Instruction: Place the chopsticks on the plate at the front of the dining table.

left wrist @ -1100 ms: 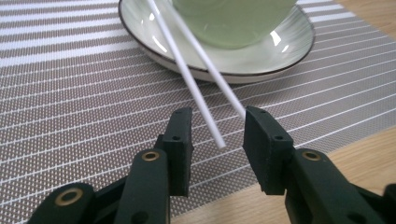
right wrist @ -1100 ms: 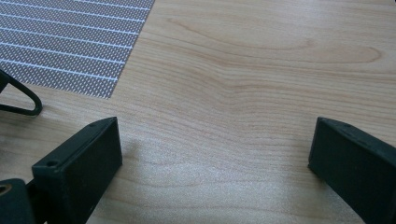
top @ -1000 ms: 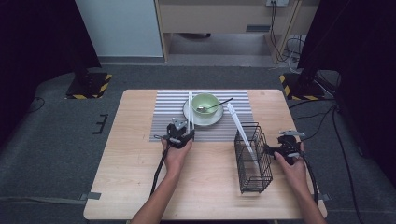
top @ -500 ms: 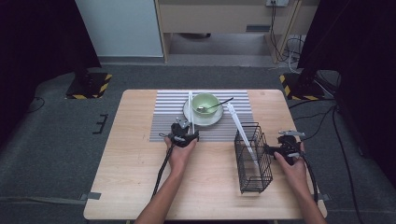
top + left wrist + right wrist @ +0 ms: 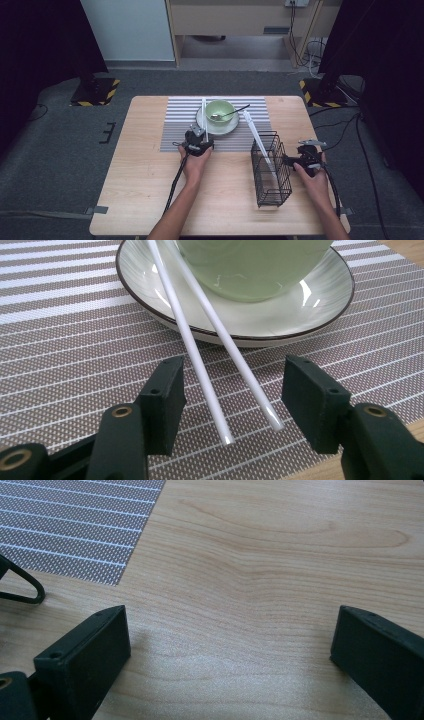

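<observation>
Two white chopsticks (image 5: 200, 355) lean on the rim of a plate (image 5: 150, 285) that holds a green bowl (image 5: 250, 265). Their near ends rest on the striped placemat (image 5: 75, 340). My left gripper (image 5: 232, 390) is open around those ends, and neither pad touches them. Its jaws have just been closing a little. From above, the left gripper (image 5: 200, 136) sits just in front of the plate (image 5: 206, 127) and bowl (image 5: 220, 110). My right gripper (image 5: 292, 161) is open and low over bare wood (image 5: 240, 580), right of a black wire basket (image 5: 272, 175).
A dark-handled spoon (image 5: 232, 112) lies in the bowl. A long white stick-like utensil (image 5: 257, 137) leans out of the basket toward the placemat (image 5: 175, 130). One bent wire foot of the basket (image 5: 22, 587) shows left of the right gripper's jaws.
The left hand has shifted slightly to the right, toward the plate. The right hand and the basket have stayed put.
</observation>
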The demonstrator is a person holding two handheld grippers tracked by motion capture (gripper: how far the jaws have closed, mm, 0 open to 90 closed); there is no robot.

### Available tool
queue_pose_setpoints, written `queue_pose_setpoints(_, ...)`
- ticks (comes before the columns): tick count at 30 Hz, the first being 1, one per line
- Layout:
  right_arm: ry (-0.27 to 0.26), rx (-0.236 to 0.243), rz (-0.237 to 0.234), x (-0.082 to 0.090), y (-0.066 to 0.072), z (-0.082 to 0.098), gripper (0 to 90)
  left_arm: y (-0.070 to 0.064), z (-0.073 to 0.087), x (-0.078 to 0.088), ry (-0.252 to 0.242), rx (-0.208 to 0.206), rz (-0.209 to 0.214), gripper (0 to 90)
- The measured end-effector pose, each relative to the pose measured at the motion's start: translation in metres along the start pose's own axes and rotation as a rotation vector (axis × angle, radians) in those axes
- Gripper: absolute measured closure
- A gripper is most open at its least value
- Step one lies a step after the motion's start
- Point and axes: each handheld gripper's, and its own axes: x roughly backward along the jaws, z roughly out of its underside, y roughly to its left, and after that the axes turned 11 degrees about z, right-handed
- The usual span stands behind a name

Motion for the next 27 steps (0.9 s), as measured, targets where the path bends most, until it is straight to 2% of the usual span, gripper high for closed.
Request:
queue_pose_setpoints(5,0.0,0.0,0.0,0.0,0.0,0.0,2.7,-0.0011,0.0003,-0.0006,0.0,0.004,0.003,47.4)
queue_pose_setpoints(14,0.0,0.001,0.0,0.0,-0.0001,0.0,2.6,-0.0014,0.0001,0.0014,-0.005,-0.007,-0.009,64.9)
queue_pose_setpoints(20,0.0,0.0,0.0,0.0,0.0,0.0,2.6,0.0008,-0.0003,0.0039,-0.011,-0.005,-0.022,69.3)
queue_pose_setpoints(27,0.0,0.001,-0.001,-0.0001,0.0,-0.0001,2.6,0.0027,0.0003,0.0038,-0.008,0.008,-0.008,68.8)
